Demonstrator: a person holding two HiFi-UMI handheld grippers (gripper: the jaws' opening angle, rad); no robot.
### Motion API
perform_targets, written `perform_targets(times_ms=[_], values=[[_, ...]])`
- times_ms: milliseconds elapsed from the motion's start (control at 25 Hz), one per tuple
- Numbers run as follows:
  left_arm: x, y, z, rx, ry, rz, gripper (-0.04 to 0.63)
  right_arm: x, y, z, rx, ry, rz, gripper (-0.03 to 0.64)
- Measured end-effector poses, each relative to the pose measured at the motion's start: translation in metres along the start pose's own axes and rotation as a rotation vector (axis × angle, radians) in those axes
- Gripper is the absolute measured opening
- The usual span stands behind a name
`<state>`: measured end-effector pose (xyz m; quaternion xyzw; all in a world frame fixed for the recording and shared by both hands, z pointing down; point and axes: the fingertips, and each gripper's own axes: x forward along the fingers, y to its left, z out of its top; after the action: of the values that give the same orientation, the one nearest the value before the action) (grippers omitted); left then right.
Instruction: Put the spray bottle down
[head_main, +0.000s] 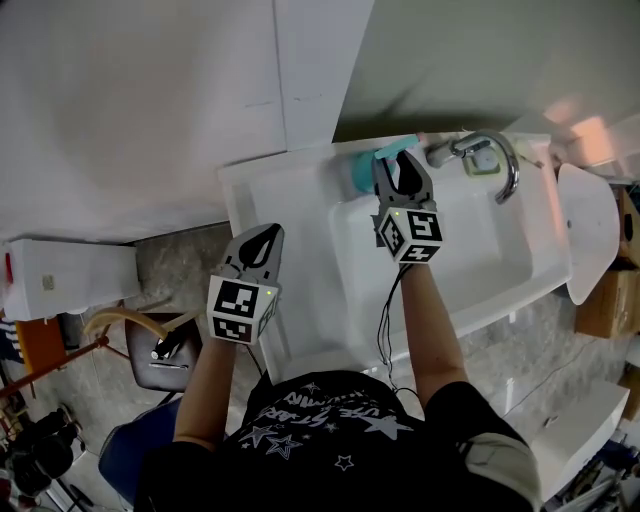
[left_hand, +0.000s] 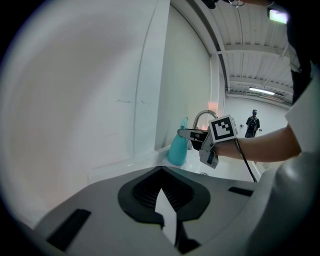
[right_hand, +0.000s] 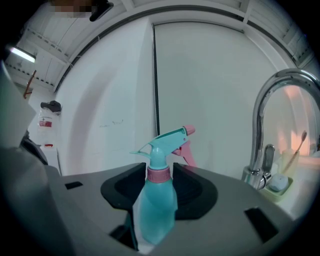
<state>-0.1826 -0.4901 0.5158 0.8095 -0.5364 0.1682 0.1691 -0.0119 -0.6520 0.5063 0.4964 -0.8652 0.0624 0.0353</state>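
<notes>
Judging by the white sink (head_main: 285, 200), the put-down looks nearly done. Seen from the left gripper view, the bottle's base seems to meet the flat ledge at the back of the basin, against the wall panel and just left of the chrome faucet (right_hand: 256, 135), though no view shows the contact cleanly. What appears to be left is the release and drawing the tool back.

The right gripper (head_main: 400, 165) reaches over the basin to that ledge. Its jaws are moderately spread and sit on either side of the spray bottle (right_hand: 156, 200), apparently pinching its teal body, which fills the gap between them. The left gripper (head_main: 268, 238) hangs off the sink's left corner, well apart from the bottle, with its jaws pressed together and nothing in them.

The bottle stands upright, its long axis vertical, with the body low between the jaws and the pink collar (right_hand: 159, 174) and spray head above them. The head lies across that axis, running roughly along the back wall. Its pink nozzle (right_hand: 189, 131) points toward the faucet side and the pink trigger (right_hand: 186, 152) hangs beneath it. Being tall and narrow at the top, it could tip if the jaws drag on it as they part
</notes>
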Motion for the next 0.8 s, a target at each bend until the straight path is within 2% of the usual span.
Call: perform_targets(times_ms=[80, 200, 520, 800], values=[[-0.001, -0.002, 0.002, -0.005, -0.004, 0.0, 0.015, -0.001, 0.0, -0.007, 0.002, 0.043, 0.01, 0.217], [-0.006, -0.005, 0.003, 0.0, -0.009, 0.005, 0.015, -0.007, 0.002, -0.013, -0.003, 0.077, 0.013, 0.245], [-0.034, -0.026, 0.002, -0.004, -0.031, 0.017, 0.015, -0.049, 0.014, -0.001, -0.002, 0.075, 0.018, 0.249], [-0.071, -0.068, 0.0, 0.0, -0.055, 0.022, 0.015, -0.114, 0.033, 0.005, 0.007, 0.1, 0.049, 0.247]])
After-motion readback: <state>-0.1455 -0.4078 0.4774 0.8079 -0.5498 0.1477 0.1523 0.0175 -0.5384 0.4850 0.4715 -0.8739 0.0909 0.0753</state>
